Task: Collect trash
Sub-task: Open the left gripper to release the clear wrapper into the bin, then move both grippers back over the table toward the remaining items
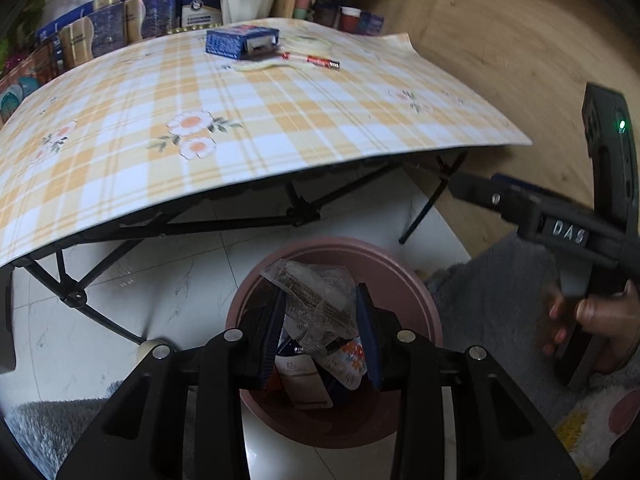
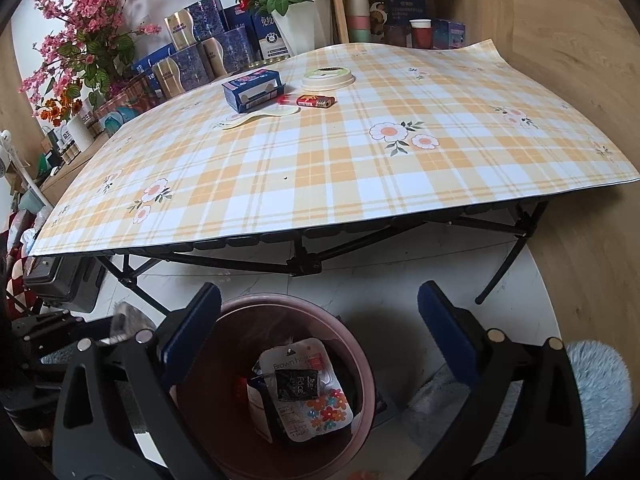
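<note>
Over the pink bin, left gripper pinches a clear wrapper; right gripper gapes empty; released off-centre, the wrapper could catch the rim

Round pink plastic bin with near rim hidden behind the black gripper body, person's hand cut off at right edge, small print on the flowered white packet too small to read, stacked blue boxes blurred
</note>
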A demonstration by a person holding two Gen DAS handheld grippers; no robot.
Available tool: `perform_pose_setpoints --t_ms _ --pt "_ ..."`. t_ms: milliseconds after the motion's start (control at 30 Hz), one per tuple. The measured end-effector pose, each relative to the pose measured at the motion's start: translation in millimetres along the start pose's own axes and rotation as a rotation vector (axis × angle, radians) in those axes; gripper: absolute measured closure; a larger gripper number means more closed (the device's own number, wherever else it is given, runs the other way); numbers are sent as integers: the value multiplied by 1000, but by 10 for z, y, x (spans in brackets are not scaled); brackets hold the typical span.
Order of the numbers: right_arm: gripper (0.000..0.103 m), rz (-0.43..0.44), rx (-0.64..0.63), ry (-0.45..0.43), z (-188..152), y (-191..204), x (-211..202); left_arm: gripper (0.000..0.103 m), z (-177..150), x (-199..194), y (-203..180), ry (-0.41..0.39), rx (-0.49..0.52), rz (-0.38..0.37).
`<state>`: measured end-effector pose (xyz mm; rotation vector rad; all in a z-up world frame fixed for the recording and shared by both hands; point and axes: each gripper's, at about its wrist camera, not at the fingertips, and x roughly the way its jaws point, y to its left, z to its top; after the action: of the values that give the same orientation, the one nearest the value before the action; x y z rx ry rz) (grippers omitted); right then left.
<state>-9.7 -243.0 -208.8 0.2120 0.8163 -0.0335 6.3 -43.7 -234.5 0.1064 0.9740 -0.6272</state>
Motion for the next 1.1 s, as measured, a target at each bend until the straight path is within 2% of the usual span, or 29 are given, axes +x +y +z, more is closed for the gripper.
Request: perform_pose_setpoints --t_ms 300,367,400,433,500,600,733,933,1100 --pt "6 -2 4 0 2 0 0 67 -4 42 35 20 -17 -9" --pt "6 -1 0 3 2 7 1 64 -10 51 35 25 -18 -10" --pt "6 2 -1 1 1 9 -4 56 -10 55 39 28 -20 -14" --pt "6 3 -3 -2 2 12 -8 42 -10 52 38 26 -20 -15" --pt "6 9 -2 -9 7 11 -20 29 -10 30 39 12 -24 -11" --pt "6 38 27 -22 21 -26 -33 17 -4 12 65 -3 -44 16" --pt "6 28 34 -39 27 -41 -43 15 11 -12 158 -19 -96 45" --pt "6 25 4 -33 60 -1 2 13 64 -207 263 -116 -153 73" --pt "6 66 -24 -17 181 49 -8 12 191 -375 404 -183 -223 63"
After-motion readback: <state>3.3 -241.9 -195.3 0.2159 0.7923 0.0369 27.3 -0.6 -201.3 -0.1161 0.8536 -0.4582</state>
